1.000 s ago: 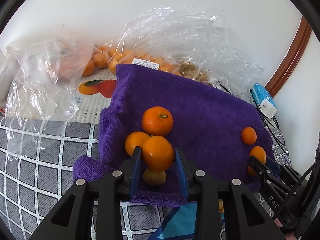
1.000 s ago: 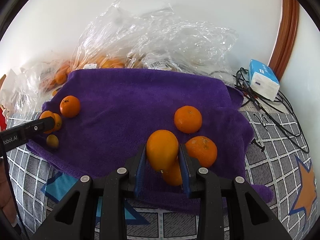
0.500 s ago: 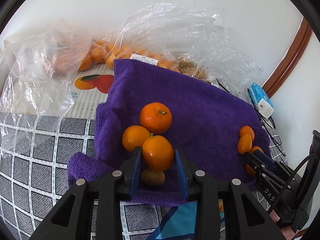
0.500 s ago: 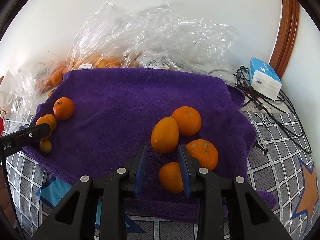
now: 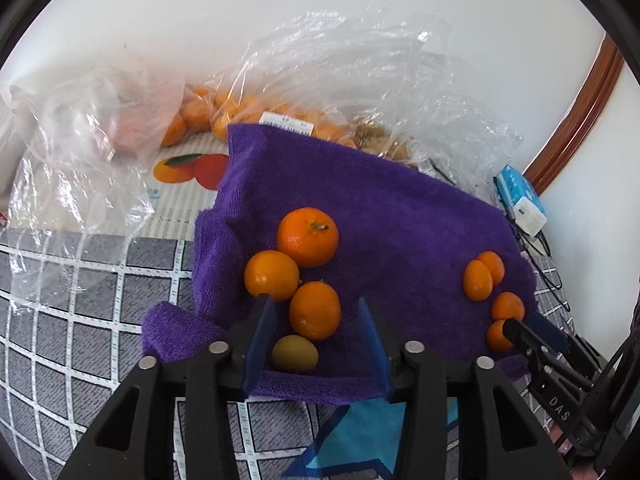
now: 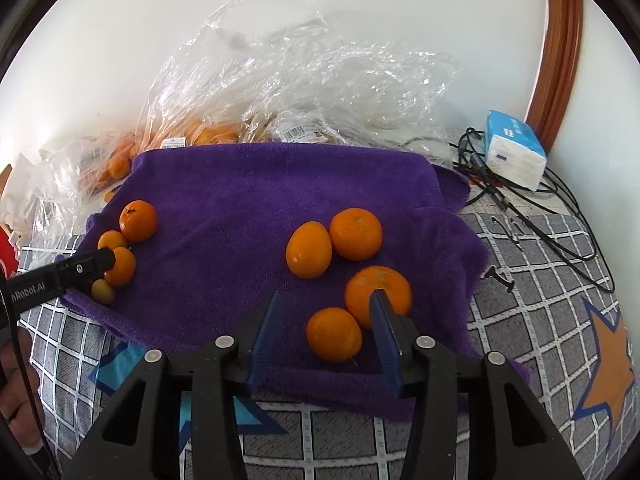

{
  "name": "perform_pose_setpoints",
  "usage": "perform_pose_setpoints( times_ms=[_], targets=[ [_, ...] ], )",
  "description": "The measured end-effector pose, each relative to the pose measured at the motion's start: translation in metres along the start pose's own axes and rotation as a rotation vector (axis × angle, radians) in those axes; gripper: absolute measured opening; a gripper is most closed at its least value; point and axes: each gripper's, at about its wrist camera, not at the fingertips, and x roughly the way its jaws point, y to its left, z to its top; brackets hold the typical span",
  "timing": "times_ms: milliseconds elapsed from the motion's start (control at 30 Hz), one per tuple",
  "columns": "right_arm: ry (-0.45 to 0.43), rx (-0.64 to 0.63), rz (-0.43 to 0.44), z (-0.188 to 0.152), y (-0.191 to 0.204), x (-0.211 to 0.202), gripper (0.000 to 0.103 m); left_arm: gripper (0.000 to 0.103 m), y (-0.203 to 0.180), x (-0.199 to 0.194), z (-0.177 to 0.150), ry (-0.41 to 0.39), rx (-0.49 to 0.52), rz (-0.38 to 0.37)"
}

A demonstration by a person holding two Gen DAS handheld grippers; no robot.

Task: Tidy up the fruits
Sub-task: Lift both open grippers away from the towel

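Clearly the step in hand is release: fruit lies in two clusters on the purple towel (image 6: 280, 184), one by its left edge, one by its right. At the left edge the left gripper (image 5: 316, 320) has its jaws opening, an orange (image 5: 315, 310) lying free between them beside a small greenish fruit (image 5: 295, 354). Toward the right edge the right gripper (image 6: 326, 316) is opening too, a small orange (image 6: 334, 334) loose between its jaws, untouched. Next, I judge, each tool must lift clear without nudging its cluster, then fetch more from the plastic bags (image 6: 280, 80) behind the towel's far edge.
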Motion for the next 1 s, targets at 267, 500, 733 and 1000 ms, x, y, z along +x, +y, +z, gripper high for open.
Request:
perform_pose_setpoints(
  times_ms=[267,500,733,1000],
  targets=[
    [-0.011,0.016,-0.013,-0.018,0.003,-0.029,0.053,0.055,0.004,-0.045,-0.016,-0.07,0.003,0.008],
    [-0.014,0.014,-0.024,-0.039,0.009,-0.046,0.053,0.057,0.02,-0.069,-0.051,-0.087,0.011,0.057],
    [0.037,0.081,0.036,-0.055,0.009,-0.045,0.053,0.057,0.038,-0.071,-0.082,-0.067,-0.002,0.106],
    [0.058,0.04,0.075,-0.067,0.028,-0.042,0.053,0.057,0.056,-0.069,-0.109,-0.064,-0.023,0.139]
  ],
)
